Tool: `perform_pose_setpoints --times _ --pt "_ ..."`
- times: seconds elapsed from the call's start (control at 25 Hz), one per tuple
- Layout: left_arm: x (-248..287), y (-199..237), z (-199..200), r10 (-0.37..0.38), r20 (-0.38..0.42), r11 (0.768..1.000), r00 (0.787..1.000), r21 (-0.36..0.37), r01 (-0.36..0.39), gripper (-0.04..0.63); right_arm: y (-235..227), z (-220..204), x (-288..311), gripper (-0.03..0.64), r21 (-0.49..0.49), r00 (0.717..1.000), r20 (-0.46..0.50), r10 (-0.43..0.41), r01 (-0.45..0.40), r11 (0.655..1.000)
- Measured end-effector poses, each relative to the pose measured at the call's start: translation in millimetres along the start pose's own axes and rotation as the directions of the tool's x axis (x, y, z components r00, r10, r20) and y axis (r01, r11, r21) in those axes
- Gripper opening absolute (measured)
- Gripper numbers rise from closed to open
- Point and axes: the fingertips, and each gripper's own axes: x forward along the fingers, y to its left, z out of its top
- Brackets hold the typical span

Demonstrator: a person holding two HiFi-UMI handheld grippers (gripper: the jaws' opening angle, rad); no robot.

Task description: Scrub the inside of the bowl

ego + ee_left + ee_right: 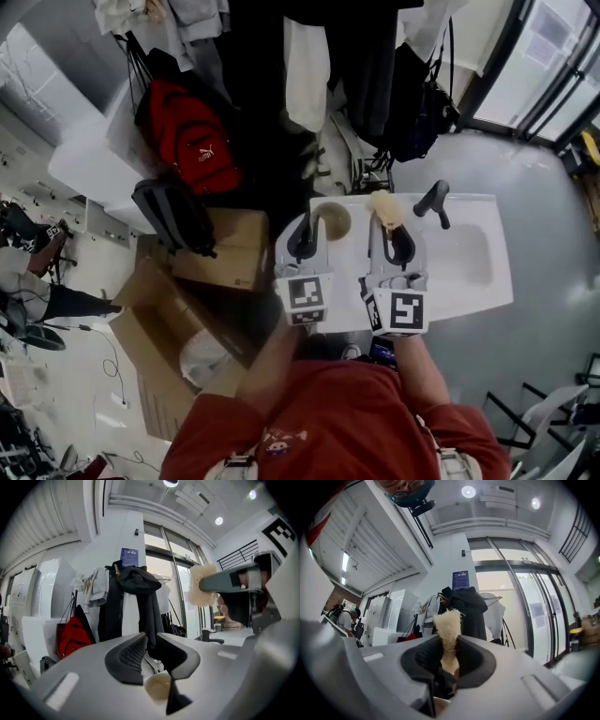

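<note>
A small tan bowl (335,221) sits on the white sink counter (469,298) near its back left corner. My left gripper (307,234) is at the bowl's near left rim. In the left gripper view its jaws (151,639) stand a little apart, with the bowl (158,686) low between them and the pads not pressing on it. My right gripper (392,234) is just right of the bowl, shut on a pale fibrous scrubber (382,208). The scrubber (449,630) sticks up between the jaws (449,644) in the right gripper view, and also shows in the left gripper view (201,585).
A dark faucet (433,202) stands at the back of the sink basin (466,253), right of the grippers. Left of the counter lie cardboard boxes (225,248), a grey bag (176,214) and a red backpack (192,141). Dark coats (375,56) hang behind.
</note>
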Motion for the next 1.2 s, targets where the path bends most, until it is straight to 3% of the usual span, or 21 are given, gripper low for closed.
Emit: perform_pose_setpoints --times 0.16,0.52,0.84,1.2 --pt "10.7 6.4 -21.4 -0.012 -0.058 1.0 0.998 0.006 0.013 0.107 -1.7 -6.1 5.3 0.075 0.002 1.0 -0.012 -0.021 0.021 1.0" --pt "34.3 13.6 -71.4 -0.062 -0.201 0.996 0.978 -0.068 0.05 0.165 -1.5 -16.5 15.5 0.075 -0.007 0.999 -0.036 -0.037 0.037 0.999" --pt "54.8 13.6 -116.1 -0.093 -0.3 0.994 0.949 -0.081 0.072 0.178 -2.1 -32.4 26.4 0.075 -0.028 0.996 -0.079 -0.041 0.039 0.999" --pt "77.4 13.7 -163.9 -0.13 -0.409 0.985 0.903 -0.158 0.07 0.184 -12.5 -41.2 38.4 0.075 -0.038 0.993 -0.098 -0.063 0.059 0.998"
